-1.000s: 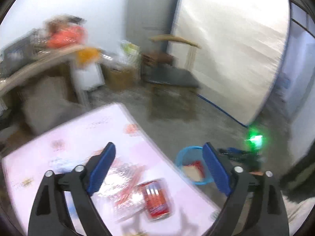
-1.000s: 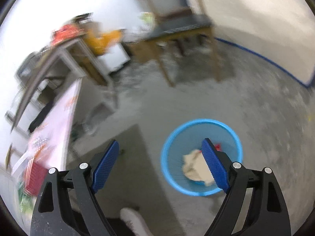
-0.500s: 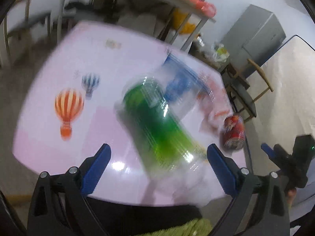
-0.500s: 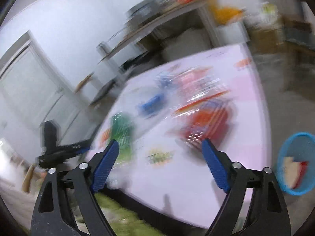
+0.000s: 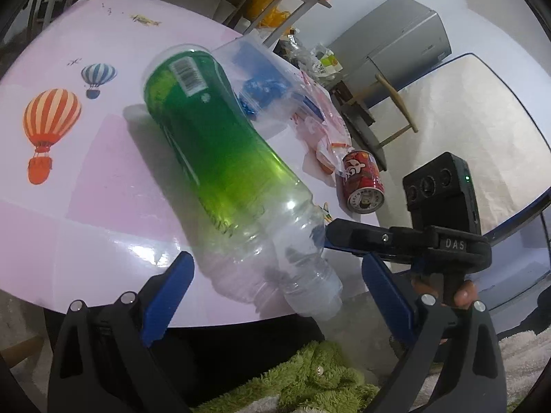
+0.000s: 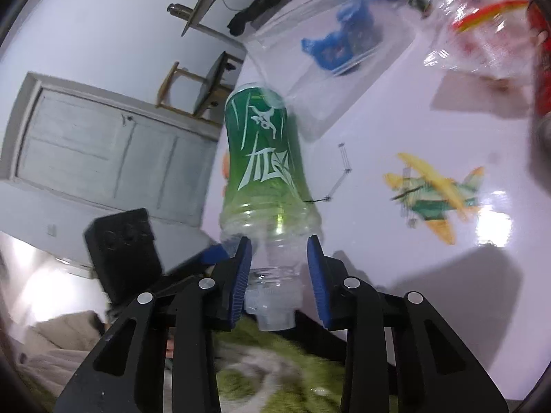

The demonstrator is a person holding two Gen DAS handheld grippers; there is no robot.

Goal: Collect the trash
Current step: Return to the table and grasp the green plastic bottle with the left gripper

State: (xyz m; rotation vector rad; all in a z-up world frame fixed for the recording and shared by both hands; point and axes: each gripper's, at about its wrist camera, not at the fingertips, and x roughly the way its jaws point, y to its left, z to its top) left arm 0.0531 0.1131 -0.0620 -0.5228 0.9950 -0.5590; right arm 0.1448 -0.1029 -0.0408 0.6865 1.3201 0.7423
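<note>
A clear plastic bottle with a green label (image 5: 220, 158) lies on the pink table (image 5: 86, 179), its neck past the near edge. My right gripper (image 6: 279, 275) is shut on the bottle's neck (image 6: 275, 275); its finger shows in the left wrist view (image 5: 365, 237). My left gripper (image 5: 275, 289) is open, its fingers either side of the bottle's neck end, not touching. A red can (image 5: 363, 180) lies on its side at the table's right edge.
A clear bag with a blue wrapper (image 5: 265, 86) and a clear wrapper with red print (image 5: 323, 130) lie beyond the bottle. A chair (image 5: 378, 120) and a grey cabinet (image 5: 399, 48) stand behind. A green fluffy cloth (image 5: 310, 378) lies below the table edge.
Both grippers swung from the floor and the blue bin to the table. The right gripper closed on the bottle's neck. The left gripper came in close to the bottle.
</note>
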